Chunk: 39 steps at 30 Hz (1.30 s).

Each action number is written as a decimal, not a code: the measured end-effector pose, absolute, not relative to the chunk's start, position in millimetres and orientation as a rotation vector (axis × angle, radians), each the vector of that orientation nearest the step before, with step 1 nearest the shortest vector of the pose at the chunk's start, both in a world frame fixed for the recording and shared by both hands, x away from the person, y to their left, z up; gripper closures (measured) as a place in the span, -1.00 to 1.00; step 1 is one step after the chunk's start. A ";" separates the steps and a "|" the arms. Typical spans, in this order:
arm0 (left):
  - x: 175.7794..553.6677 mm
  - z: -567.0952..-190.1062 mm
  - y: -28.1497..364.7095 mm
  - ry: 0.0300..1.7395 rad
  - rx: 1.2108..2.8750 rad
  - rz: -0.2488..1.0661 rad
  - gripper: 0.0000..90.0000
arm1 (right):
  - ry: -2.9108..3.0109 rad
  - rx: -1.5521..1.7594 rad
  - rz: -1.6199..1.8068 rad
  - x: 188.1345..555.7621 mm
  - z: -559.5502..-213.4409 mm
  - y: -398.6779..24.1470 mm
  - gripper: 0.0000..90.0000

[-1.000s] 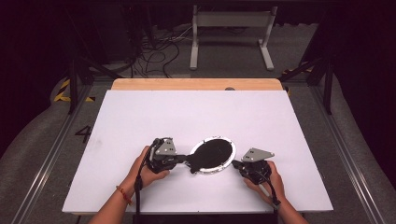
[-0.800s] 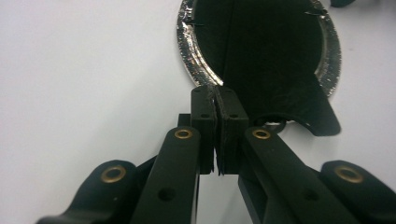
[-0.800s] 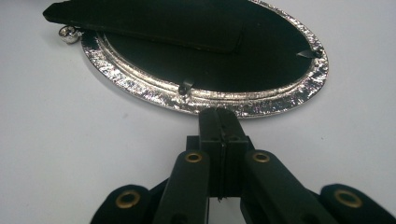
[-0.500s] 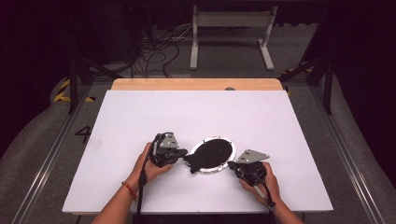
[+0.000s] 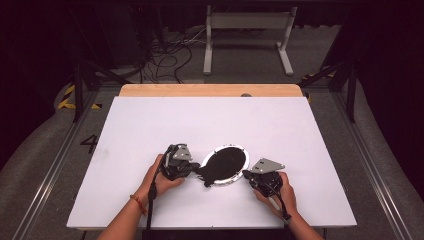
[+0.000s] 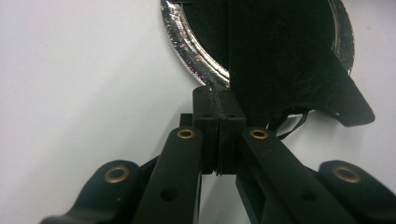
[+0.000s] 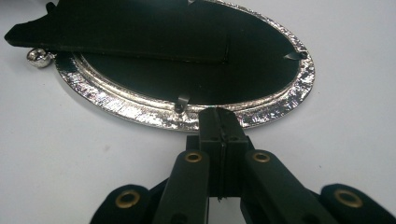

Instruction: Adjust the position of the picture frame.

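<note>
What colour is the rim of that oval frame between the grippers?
Shiny silver, around a black back panel; the frame shows best in the right gripper view.

We are counting two grippers: a left gripper [image 5: 192, 170] and a right gripper [image 5: 248, 176], each held in one of two hands. We are seeing one oval silver frame [image 5: 241, 150] lying face down on one white table [image 5: 210, 120], with one black backing panel [image 5: 225, 164] on it. We are also counting two small metal clips [image 7: 181, 102] and one silver ball foot [image 7: 38, 57].
</note>
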<state>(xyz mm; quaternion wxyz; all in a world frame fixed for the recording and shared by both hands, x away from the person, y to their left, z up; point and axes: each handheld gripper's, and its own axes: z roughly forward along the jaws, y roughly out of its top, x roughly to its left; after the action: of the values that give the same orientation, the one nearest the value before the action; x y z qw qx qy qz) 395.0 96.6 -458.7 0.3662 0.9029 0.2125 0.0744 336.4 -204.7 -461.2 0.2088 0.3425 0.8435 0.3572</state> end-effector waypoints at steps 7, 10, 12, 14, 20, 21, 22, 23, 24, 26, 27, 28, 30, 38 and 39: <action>389.4 -458.7 92.4 0.520 2.328 0.164 0.97 | 2.435 0.905 1.031 321.3 -459.9 -196.0 1.00; 384.8 -457.2 88.5 0.490 2.353 0.183 1.00 | 2.428 0.905 1.044 322.2 -460.7 -196.5 1.00; 384.2 -456.9 88.9 0.483 2.348 0.167 1.00 | 2.411 0.909 1.051 322.9 -461.8 -198.0 1.00; 384.1 -457.6 89.3 0.482 2.349 0.154 1.00 | 2.403 0.909 1.048 323.3 -462.1 -198.1 1.00; 381.1 -459.5 89.2 0.483 2.333 0.143 1.00 | 2.387 0.901 1.026 324.5 -462.3 -197.4 1.00; 380.0 -460.0 88.9 0.484 2.328 0.134 1.00 | 2.385 0.897 1.021 325.0 -462.3 -197.5 1.00; 379.2 -460.0 89.2 0.473 2.333 0.133 1.00 | 2.381 0.899 1.019 325.4 -462.3 -197.5 1.00; 378.2 -460.3 89.0 0.463 2.329 0.130 1.00 | 2.377 0.909 1.019 325.6 -462.4 -197.6 1.00; 377.3 -460.8 89.0 0.457 2.326 0.120 1.00 | 2.375 0.911 1.018 326.1 -462.5 -198.0 1.00; 376.4 -461.4 89.2 0.458 2.318 0.112 1.00 | 2.373 0.908 1.016 327.6 -462.5 -198.7 1.00; 376.0 -461.5 88.9 0.454 2.317 0.111 1.00 | 2.373 0.911 1.017 328.7 -462.5 -199.3 1.00; 375.7 -461.5 88.6 0.454 2.318 0.108 1.00 | 2.368 0.922 1.021 329.6 -462.6 -199.2 1.00; 375.4 -461.8 88.2 0.446 2.315 0.101 1.00 | 2.362 0.921 1.012 330.6 -462.5 -198.7 1.00; 372.0 -460.5 86.7 0.418 2.332 0.099 1.00 | 2.355 0.926 0.996 330.9 -462.2 -197.4 1.00; 372.0 -460.4 87.8 0.406 2.336 0.100 1.00 | 2.361 0.922 0.995 329.8 -461.8 -196.9 1.00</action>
<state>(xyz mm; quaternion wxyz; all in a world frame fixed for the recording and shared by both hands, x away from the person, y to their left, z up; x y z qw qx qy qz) 372.0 87.8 -460.4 0.3751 0.9125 0.1586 0.0391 329.8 -196.9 -461.8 0.2080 0.3311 0.8481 0.3575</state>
